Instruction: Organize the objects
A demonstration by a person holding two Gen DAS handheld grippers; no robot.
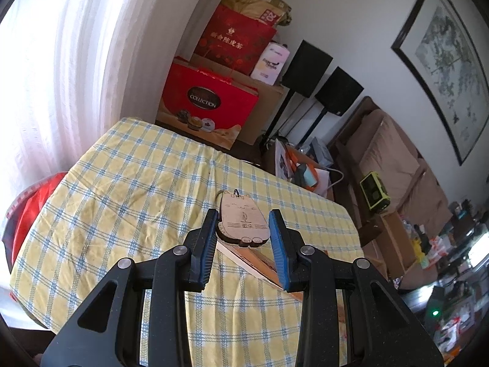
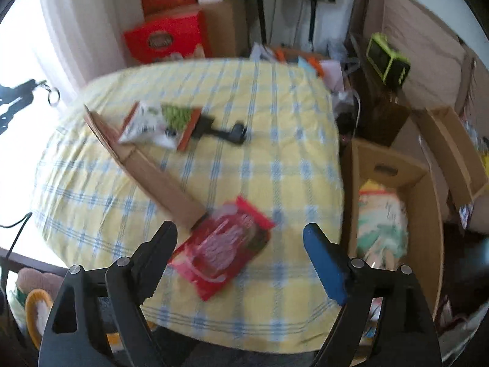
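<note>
Two grippers are seen, one in each view. The right gripper (image 2: 240, 231) is held with its jaws wide apart, and nothing is pinched by them. A red snack packet (image 2: 223, 244) is seen lying flat on the checked surface (image 2: 275, 122), right under the gap between those jaws. Its long side is slanted, from low on the left to high on the right, so it runs across the gap at an angle, not straight. It is touched at its top left corner by a long cardboard piece (image 2: 152, 177). The right hand is judged to be the nearer one to this packet. If the packet is to be picked up, the jaws would likely need to be turned to fit across its narrow side.

The left gripper (image 1: 243, 214) is held with its jaws close together, and a wooden cat tag (image 1: 241, 217) seems to be clamped between them. A thin orange and white thing is seen under the tag, but what it is cannot be told.

Only the right view shows the packet, a green pea packet (image 2: 159, 122), a black tool (image 2: 226, 133) and an open cardboard box (image 2: 428, 214) just beside the surface on the right, with soft things inside. That view is blurred. Only the left view shows the cat tag and its grip.
</note>
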